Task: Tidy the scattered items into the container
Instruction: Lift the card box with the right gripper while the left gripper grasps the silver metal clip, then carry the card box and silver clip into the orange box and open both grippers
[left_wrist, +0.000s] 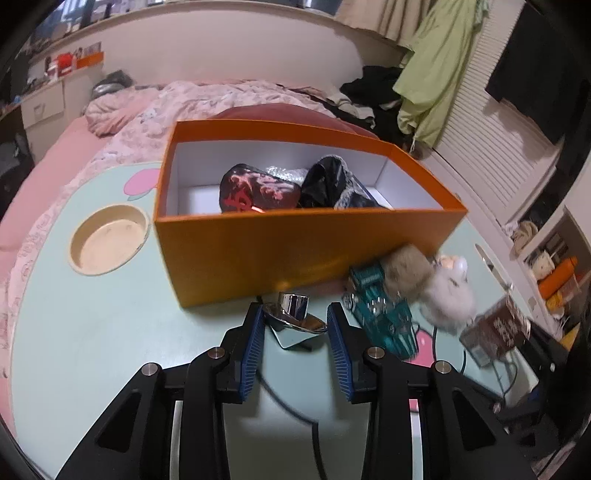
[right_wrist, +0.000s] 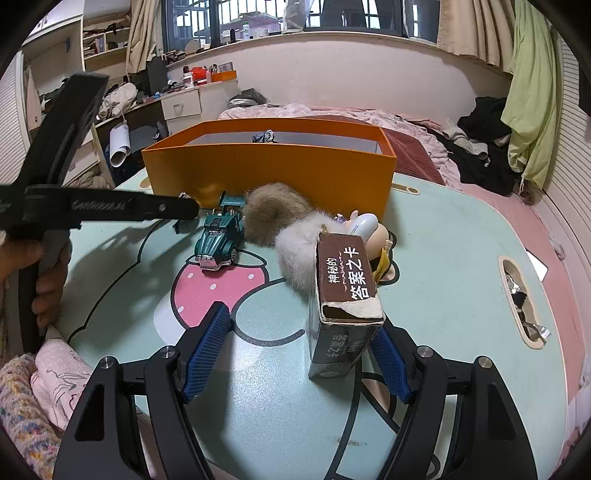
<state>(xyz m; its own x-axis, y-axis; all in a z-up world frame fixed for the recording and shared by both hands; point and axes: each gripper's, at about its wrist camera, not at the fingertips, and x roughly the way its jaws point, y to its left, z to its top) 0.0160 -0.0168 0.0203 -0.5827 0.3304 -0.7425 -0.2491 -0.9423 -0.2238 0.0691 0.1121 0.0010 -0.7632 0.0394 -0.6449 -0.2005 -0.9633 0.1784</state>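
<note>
An orange box stands on the mint table and holds a dark red-patterned pouch and a black bag. Just in front of it, my left gripper is shut on a shiny chrome object, with both blue pads against its sides. A green toy car, a brown and white fur pompom and a small doll lie to its right. My right gripper is open. A brown card box stands upright beside its right finger.
A round recess is sunk into the table left of the orange box, and a slot with scraps lies at the right. A hand holds the left gripper's handle. A pink bed with clothes lies behind the table.
</note>
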